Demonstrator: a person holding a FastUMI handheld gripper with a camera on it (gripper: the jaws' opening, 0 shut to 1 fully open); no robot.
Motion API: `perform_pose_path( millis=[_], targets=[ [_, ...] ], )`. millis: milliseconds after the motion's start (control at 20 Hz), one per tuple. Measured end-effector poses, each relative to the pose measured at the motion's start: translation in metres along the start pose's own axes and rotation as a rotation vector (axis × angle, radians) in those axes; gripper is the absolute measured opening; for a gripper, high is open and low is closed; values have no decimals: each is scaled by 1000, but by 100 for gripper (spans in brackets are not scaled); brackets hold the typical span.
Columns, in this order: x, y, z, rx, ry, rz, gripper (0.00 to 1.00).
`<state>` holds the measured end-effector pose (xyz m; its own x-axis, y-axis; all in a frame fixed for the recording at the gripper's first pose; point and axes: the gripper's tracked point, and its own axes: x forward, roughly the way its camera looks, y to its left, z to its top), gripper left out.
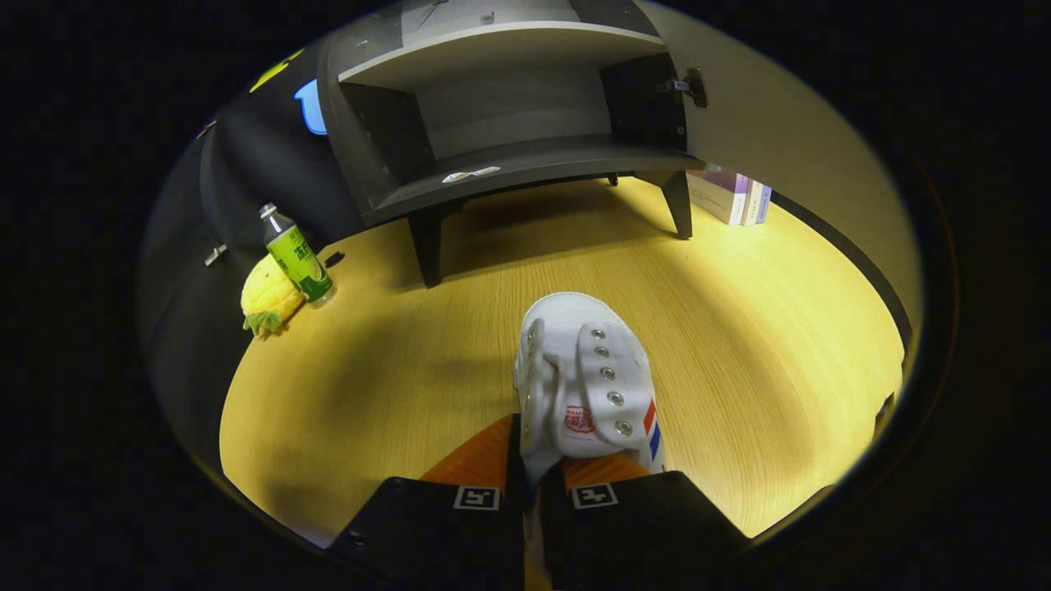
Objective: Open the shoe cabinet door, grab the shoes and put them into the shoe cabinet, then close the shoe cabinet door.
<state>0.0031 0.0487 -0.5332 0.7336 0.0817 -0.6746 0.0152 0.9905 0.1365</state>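
Gripper: the gripper (532, 480) sits low over the table, its two fingers (472, 460) drawn close together, with a thin slice of the shoe's side wall passing between them.
Finger state: both fingers press on the shoe's collar edge, one from each side; the grip is closed on the shoe.
Shoe: a white canvas low-top shoe with metal eyelets and a red and blue stripe on its side (587, 373) extends ahead of the fingers, toe pointing toward the cabinet. Whether its sole touches the table cannot be told.
Cabinet: a dark grey wooden shoe cabinet on short legs (493, 168) stands beyond the shoe, well apart from it. Its compartment is exposed, with a pale shelf board across the upper part.
Cabinet door: the pale cabinet door (788, 139) is swung open to the right, held by a metal hinge (690, 85).
Lower shelf: a small white sticker (470, 174) lies on the front of the lower shelf.
Table: a yellow wood-grain tabletop (764, 328) carries all items.
Left side items: a green-labelled plastic bottle (296, 254) stands upright, touching a yellow plush pineapple toy (268, 302) lying beside it.
Right side items: several books (729, 195) stand beside the cabinet's right leg, below the open door.
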Motion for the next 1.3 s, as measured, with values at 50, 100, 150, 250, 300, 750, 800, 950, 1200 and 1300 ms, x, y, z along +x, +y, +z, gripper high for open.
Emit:
perform_pose_path(
  millis=[50, 100, 150, 250, 300, 750, 800, 950, 1200, 1300],
  targets=[
    [3, -2, 0, 2, -8, -1, 17],
    [2, 0, 0, 4, -5, 4, 11],
    [1, -1, 0, -11, -2, 1, 5],
    [1, -1, 1, -25, 5, -4, 5],
    [0, -2, 3, -27, 9, -6, 5],
    [-67, 2, 101, -62, -97, 0, 5],
    [-79, 5, 119, -71, -127, 3, 5],
    [-122, 17, 188, -88, -235, 17, 5],
    [-172, 32, 281, -130, -389, 14, 5],
    [-182, 38, 311, -148, -431, 12, 5]
  ],
)
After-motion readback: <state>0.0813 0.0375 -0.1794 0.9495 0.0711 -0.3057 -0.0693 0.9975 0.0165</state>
